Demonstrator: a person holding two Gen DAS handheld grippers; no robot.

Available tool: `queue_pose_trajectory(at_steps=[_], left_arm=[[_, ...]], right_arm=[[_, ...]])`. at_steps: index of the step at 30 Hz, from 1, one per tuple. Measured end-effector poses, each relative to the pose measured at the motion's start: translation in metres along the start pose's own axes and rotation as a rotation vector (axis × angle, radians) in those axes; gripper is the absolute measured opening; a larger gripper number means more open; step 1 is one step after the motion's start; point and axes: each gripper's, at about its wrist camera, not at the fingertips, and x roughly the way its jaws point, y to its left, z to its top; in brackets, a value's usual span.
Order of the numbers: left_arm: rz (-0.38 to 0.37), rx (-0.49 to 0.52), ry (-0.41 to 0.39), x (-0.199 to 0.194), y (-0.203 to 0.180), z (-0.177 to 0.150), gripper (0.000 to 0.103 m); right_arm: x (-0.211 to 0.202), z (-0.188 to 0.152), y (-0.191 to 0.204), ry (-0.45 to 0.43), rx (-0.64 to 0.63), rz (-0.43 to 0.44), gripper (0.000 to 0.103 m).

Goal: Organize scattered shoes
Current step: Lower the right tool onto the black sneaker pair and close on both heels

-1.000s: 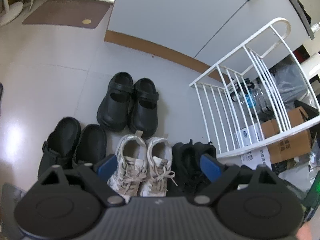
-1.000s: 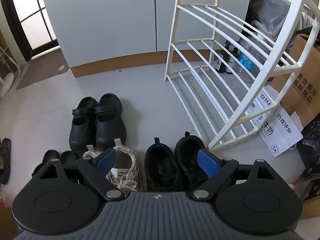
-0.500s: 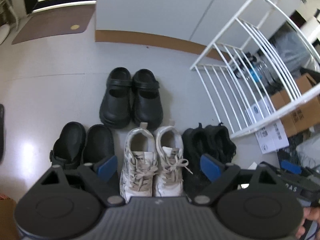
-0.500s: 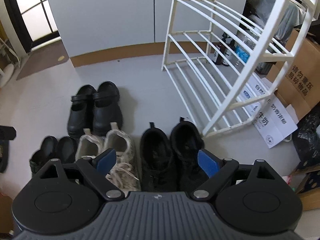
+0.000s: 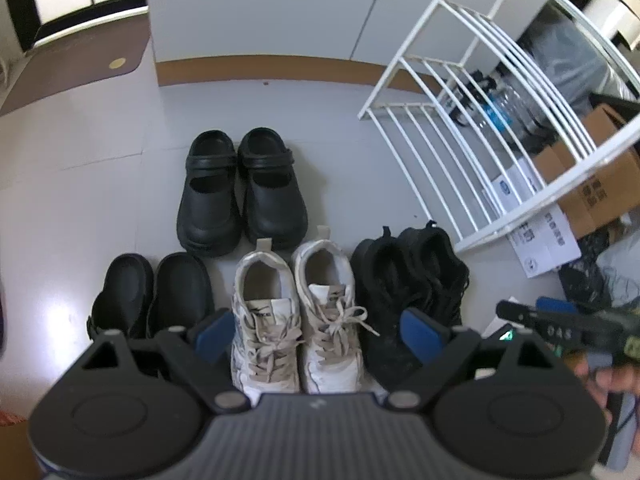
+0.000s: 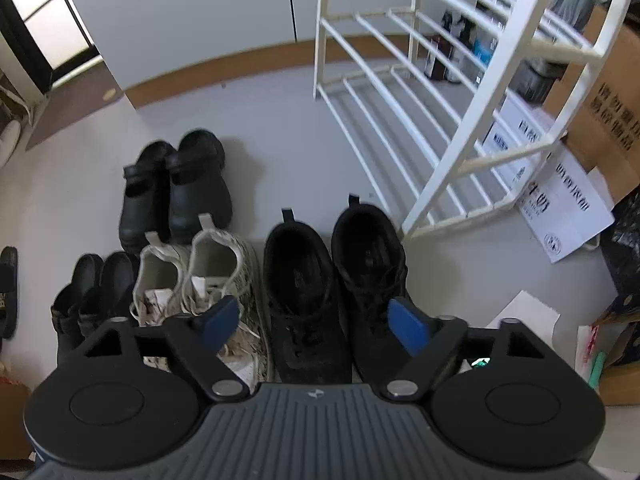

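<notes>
hovering over the floor (image 5: 100, 200), the left tool (image 5: 320, 330) hangs spread above the white sneakers (image 5: 296, 312); the right tool (image 6: 316, 322), also spread and empty, hangs above the black sneakers (image 6: 336, 280), beside the white rack (image 6: 440, 128).

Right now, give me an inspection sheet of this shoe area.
Surface: pale floor, bare patches.
Job's things: strap clogs behind; slippers, white sneakers, black sneakers paired in front row.
Clutter: boxes, bottles beyond rack; sandal at left edge.
Grippers: left gripper and right gripper open, empty.
Cables: nothing seen.
Surroundings: white rack, no shoes on it; cabinet.
</notes>
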Motion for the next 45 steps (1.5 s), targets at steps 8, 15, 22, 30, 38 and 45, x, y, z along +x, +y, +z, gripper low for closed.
queue_pose_trajectory(at_steps=[8, 15, 22, 30, 38, 45], left_arm=[[-0.024, 0.002, -0.025, -0.003, 0.007, 0.008, 0.092], [-0.065, 0.018, -0.069, -0.023, 0.021, 0.006, 0.092], [-0.081, 0.0, -0.088, -0.031, 0.036, 0.005, 0.092], [-0.083, -0.012, -0.101, -0.033, 0.044, 0.012, 0.092], [-0.095, -0.018, -0.091, -0.026, 0.048, 0.019, 0.092], [-0.071, -0.052, -0.061, -0.013, 0.063, 0.023, 0.092]], right_arm=[[0.034, 0.015, -0.005, 0.021, -0.076, 0.009, 0.073], [0.066, 0.018, -0.005, -0.002, -0.074, 0.036, 0.073], [0.11, 0.0, -0.026, -0.041, -0.025, -0.001, 0.071], [0.132, -0.01, -0.029, -0.124, -0.029, 0.001, 0.07], [0.164, -0.017, -0.022, -0.164, -0.037, 0.034, 0.068], [0.186, -0.02, -0.029, -0.227, -0.042, 0.027, 0.065]])
